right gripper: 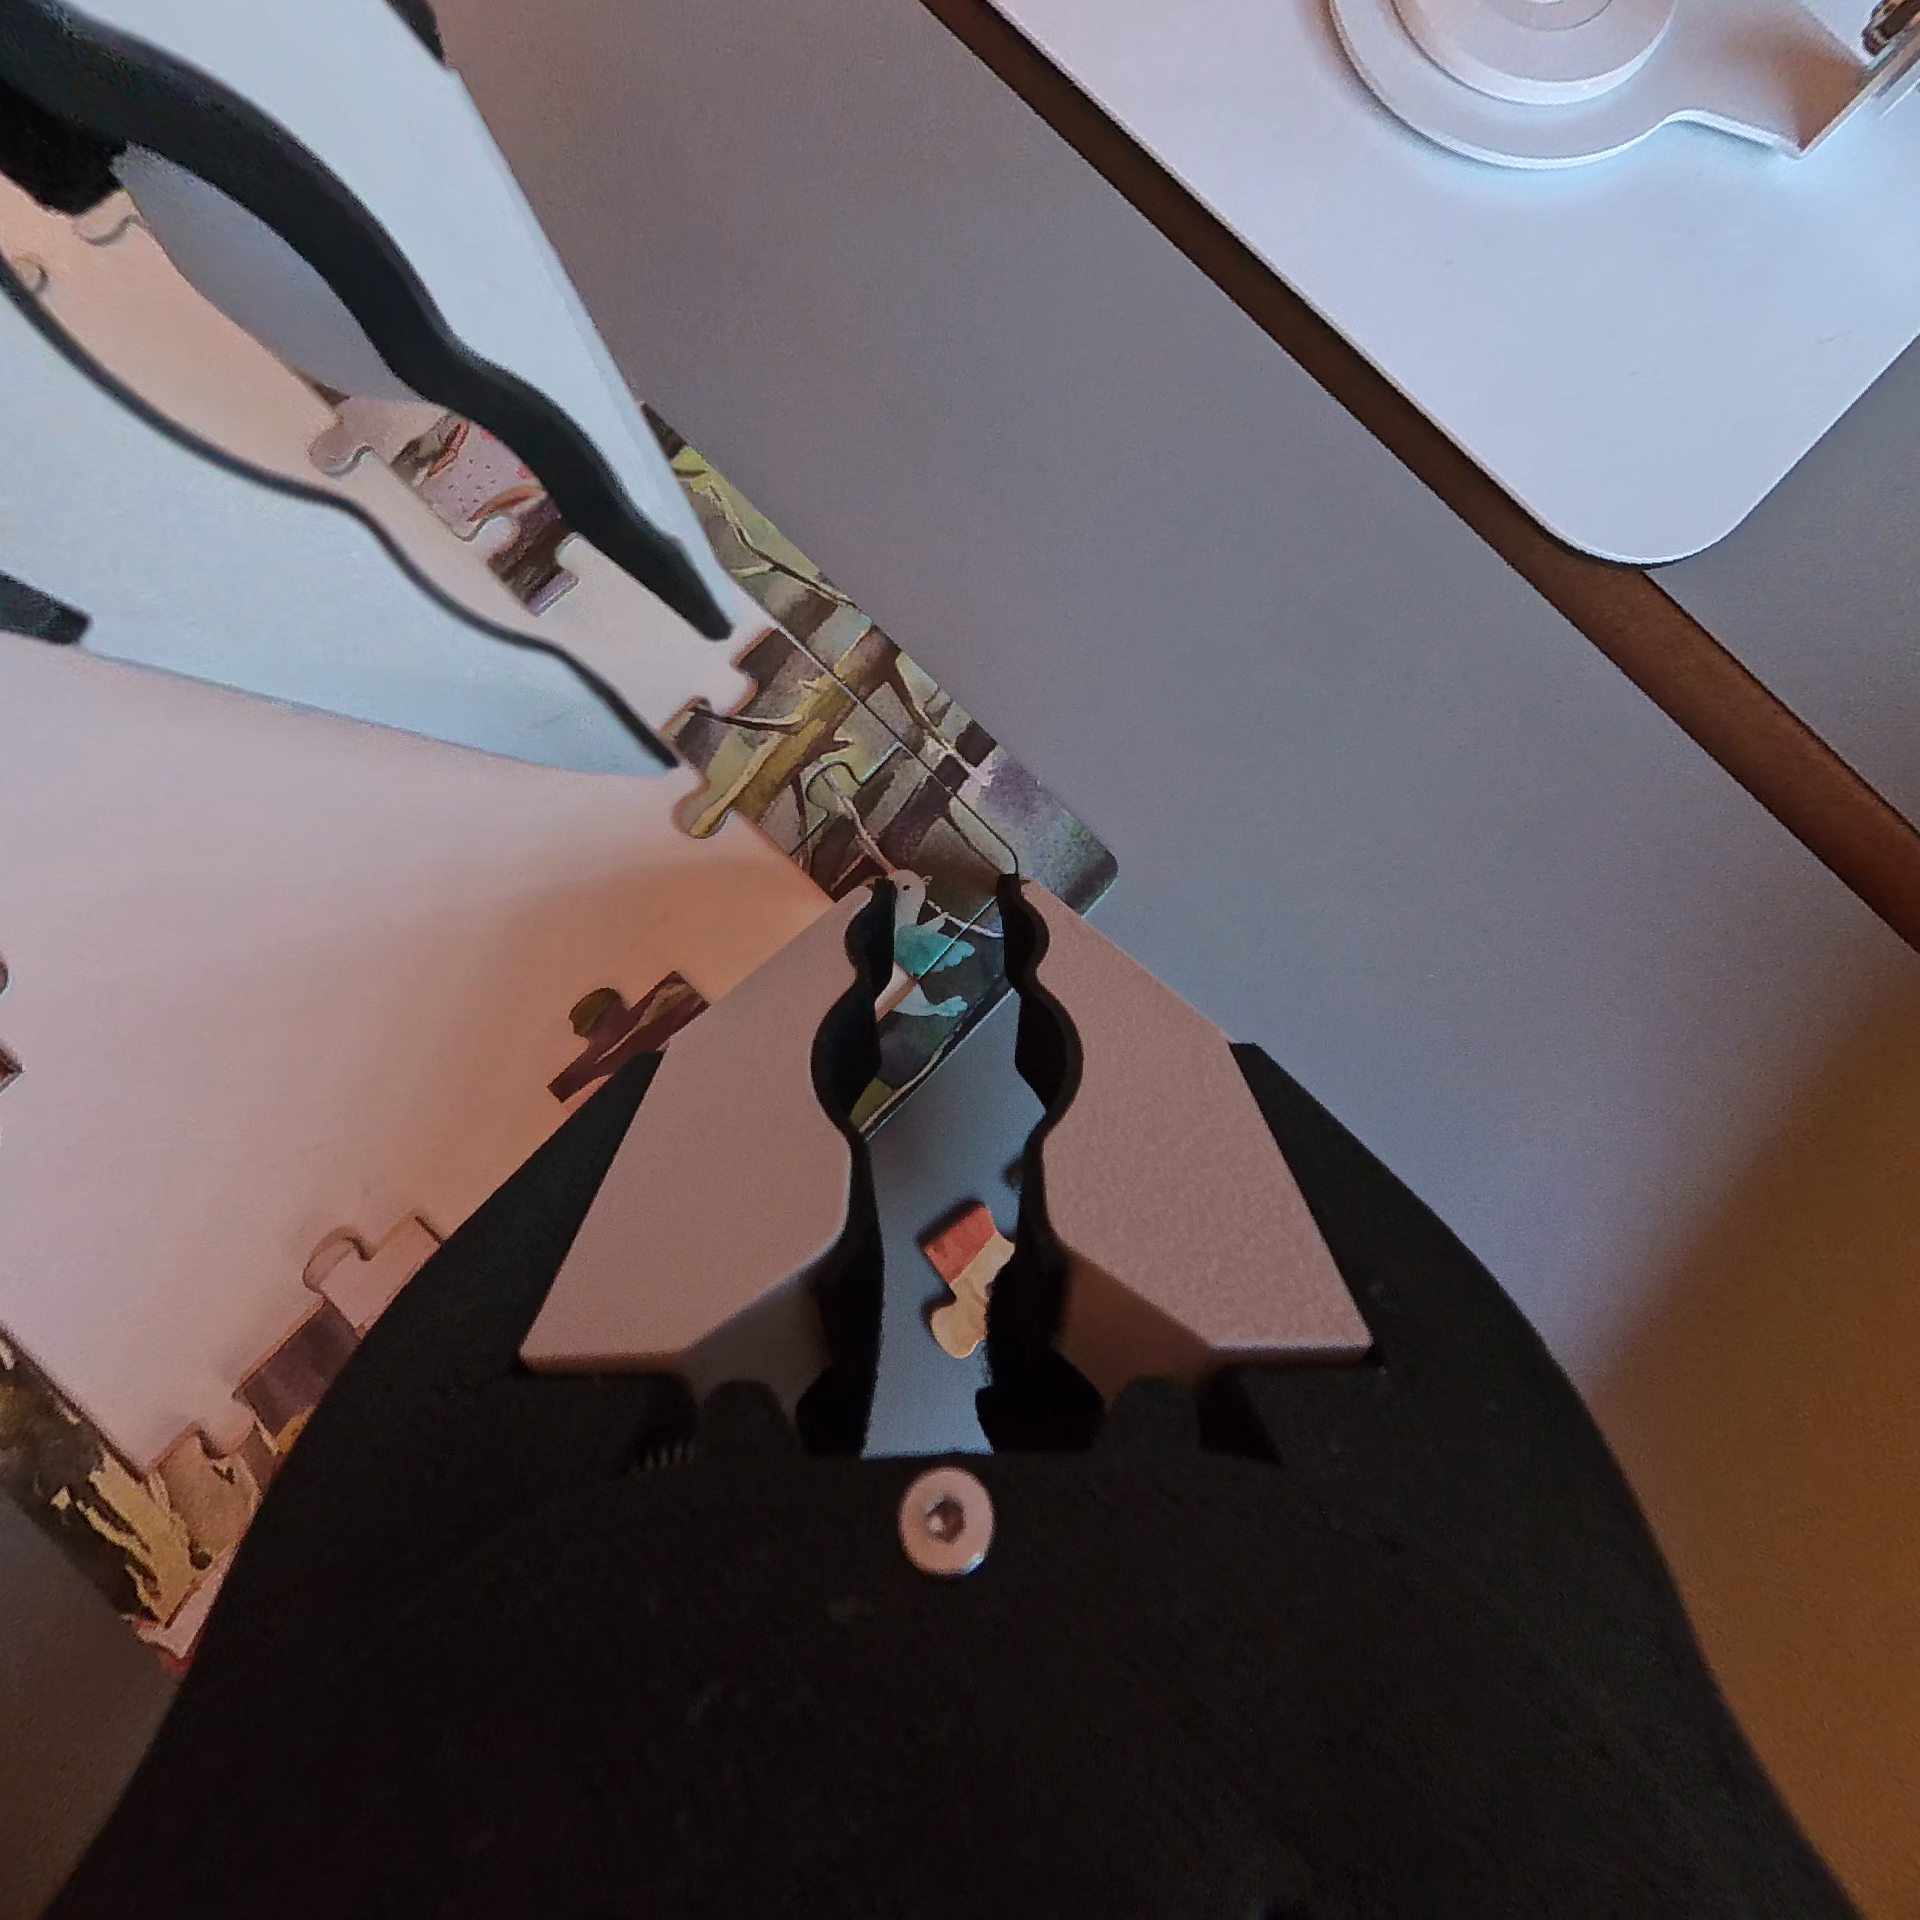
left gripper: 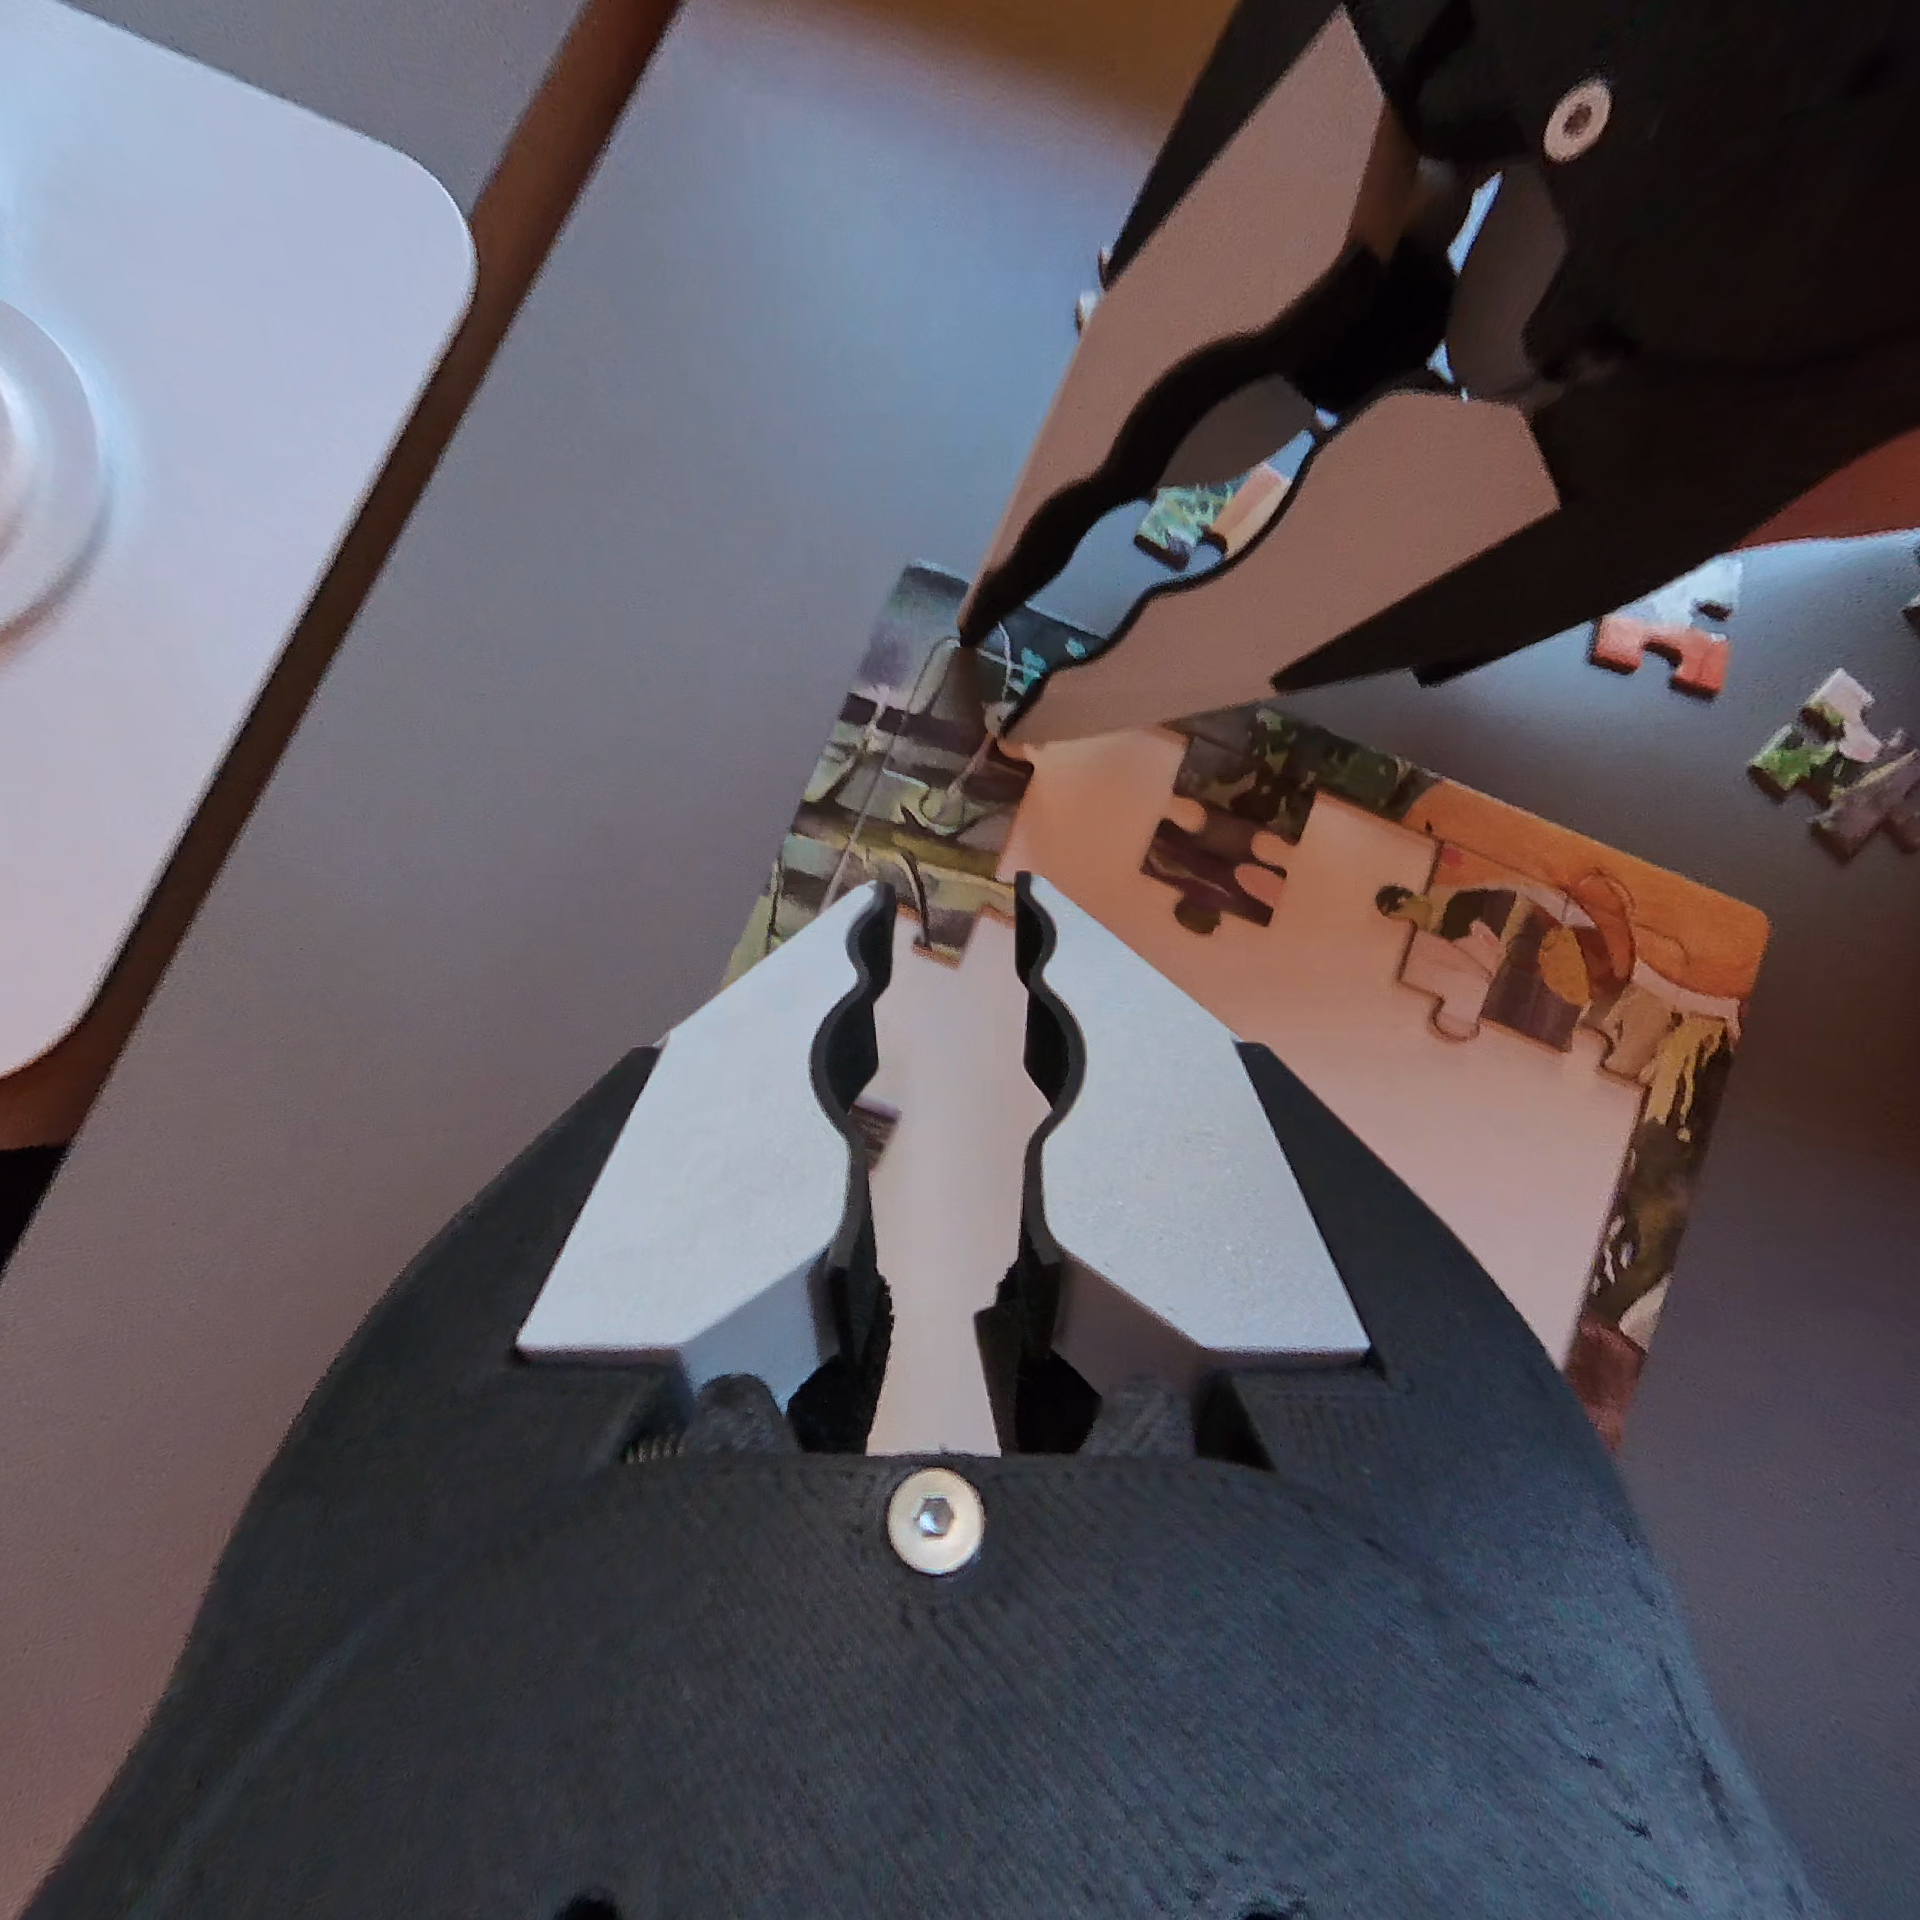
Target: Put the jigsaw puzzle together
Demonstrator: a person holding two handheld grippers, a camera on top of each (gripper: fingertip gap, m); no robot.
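We hold the right gripper [right gripper: 945,883] over the corner of the jigsaw puzzle [left gripper: 1299,1039] on the desk [left gripper: 623,623], jaws narrowly parted, empty. Our left gripper [left gripper: 951,883] hovers at the puzzle's side, likewise parted; loose pieces [left gripper: 1662,644] lie beside the puzzle.

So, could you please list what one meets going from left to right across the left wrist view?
White base plate → grey mat → left tongs → puzzle board → loose green puzzle piece.
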